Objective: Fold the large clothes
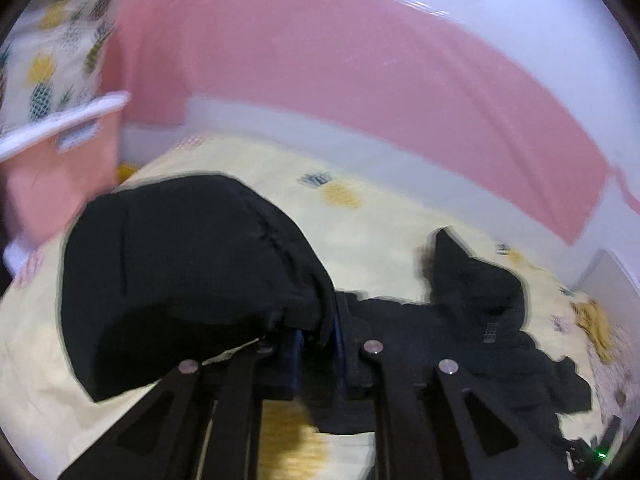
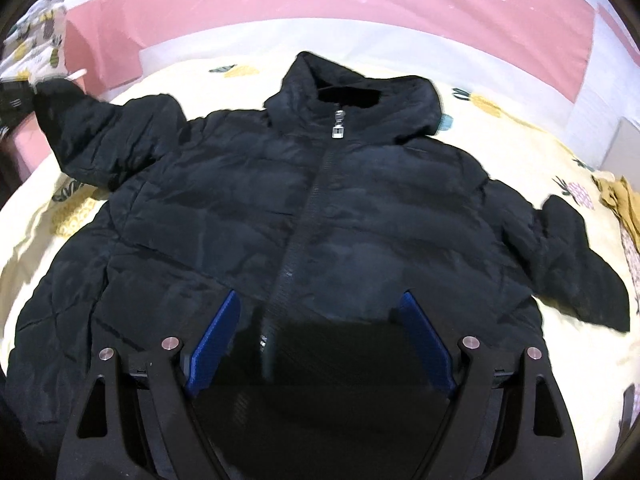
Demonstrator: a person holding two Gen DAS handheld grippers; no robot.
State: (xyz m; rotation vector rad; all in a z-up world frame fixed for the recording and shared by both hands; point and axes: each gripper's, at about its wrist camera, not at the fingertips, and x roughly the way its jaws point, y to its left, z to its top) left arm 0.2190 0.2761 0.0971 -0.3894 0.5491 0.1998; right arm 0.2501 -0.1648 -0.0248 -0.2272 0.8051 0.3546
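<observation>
Black jacket (image 2: 304, 208): zipped, flat on bed (image 2: 500, 120); no folds yet. Left hand-held gripper (image 1: 316, 336) clamps sleeve cuff (image 1: 192, 272), prob. lifted. Right hand-held gripper (image 2: 320, 328): wide apart, empty, over hem.

1. The jacket (image 2: 320, 216) is black, quilted and puffy, with a hood (image 2: 356, 92) and a front zip (image 2: 296, 240) closed up to the collar; a silver pull (image 2: 337, 127) hangs at the top.
2. It lies front up, spread on a pineapple-print sheet (image 2: 500, 120); the hood points away from the right wrist camera, the hem nearest it.
3. One sleeve (image 2: 580, 264) angles out flat to the right; the other sleeve (image 2: 100, 140) stretches up and left, its cuff (image 1: 192, 280) raised off the sheet, bunched and blurred.
</observation>
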